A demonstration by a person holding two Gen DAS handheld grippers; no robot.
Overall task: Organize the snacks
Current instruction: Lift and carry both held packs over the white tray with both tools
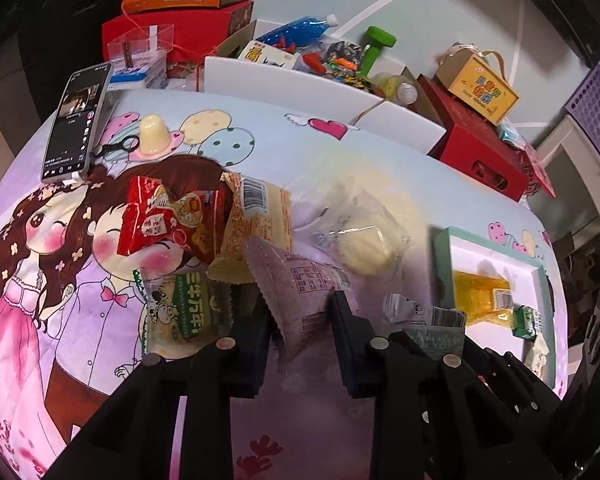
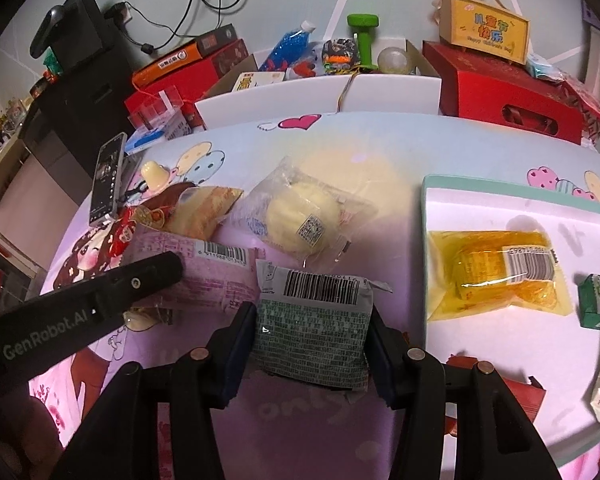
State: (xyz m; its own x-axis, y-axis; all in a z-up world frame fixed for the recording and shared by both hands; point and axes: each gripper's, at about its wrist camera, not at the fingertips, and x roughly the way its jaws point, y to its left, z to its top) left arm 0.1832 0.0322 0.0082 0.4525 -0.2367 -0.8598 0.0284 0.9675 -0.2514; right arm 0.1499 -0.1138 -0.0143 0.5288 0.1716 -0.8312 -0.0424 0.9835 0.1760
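right tongs (image 2: 312, 344) pinching green barcoded packet (image 2: 314, 320), left tongs (image 1: 300, 320) pinching pink crimped packet (image 1: 300, 292)

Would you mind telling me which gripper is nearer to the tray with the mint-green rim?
Right. The right gripper, shut on the green-grey packet, sits just beside the tray. The left gripper, closed on the pink packet, is farther away.

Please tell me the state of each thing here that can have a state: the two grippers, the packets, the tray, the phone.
Left gripper: shut on pink snack packet.
Right gripper: shut on grey-green snack packet.
Mint-rimmed white tray: holds yellow transparent packet, small green carton.
Smartphone: screen on.
Clear-wrapped pale bun: sealed, lying on cloth.
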